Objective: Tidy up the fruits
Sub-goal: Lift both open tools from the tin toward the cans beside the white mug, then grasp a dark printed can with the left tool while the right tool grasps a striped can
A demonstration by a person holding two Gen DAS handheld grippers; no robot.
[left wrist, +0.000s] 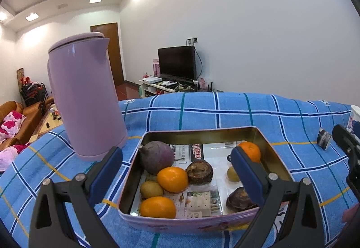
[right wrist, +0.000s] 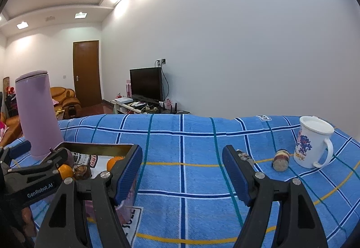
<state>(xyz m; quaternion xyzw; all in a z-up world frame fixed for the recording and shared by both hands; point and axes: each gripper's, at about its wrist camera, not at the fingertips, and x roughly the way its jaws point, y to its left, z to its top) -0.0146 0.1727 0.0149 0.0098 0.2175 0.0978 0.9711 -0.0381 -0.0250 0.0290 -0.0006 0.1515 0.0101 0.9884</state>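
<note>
A pink tin box [left wrist: 198, 132] lined with newspaper sits on the blue checked cloth. It holds three oranges [left wrist: 172, 179], a purple root [left wrist: 156, 156], two yellow-green kiwis [left wrist: 151, 189] and two dark brown fruits [left wrist: 199, 172]. My left gripper [left wrist: 175, 153] hovers over the tin's near side, open, with nothing between its blue pads. My right gripper [right wrist: 182, 151] is open over bare cloth to the right of the tin [right wrist: 99, 147] and holds nothing. The right wrist view shows the left gripper's black frame [right wrist: 45, 164] at the tin, hiding part of its contents.
A tall lilac kettle [left wrist: 85, 95] stands just left of and behind the tin. At the right are a white printed mug [right wrist: 312, 142] and a small cork-like cylinder [right wrist: 281, 159] lying on the cloth. Beyond the table's far edge are a TV and a sofa.
</note>
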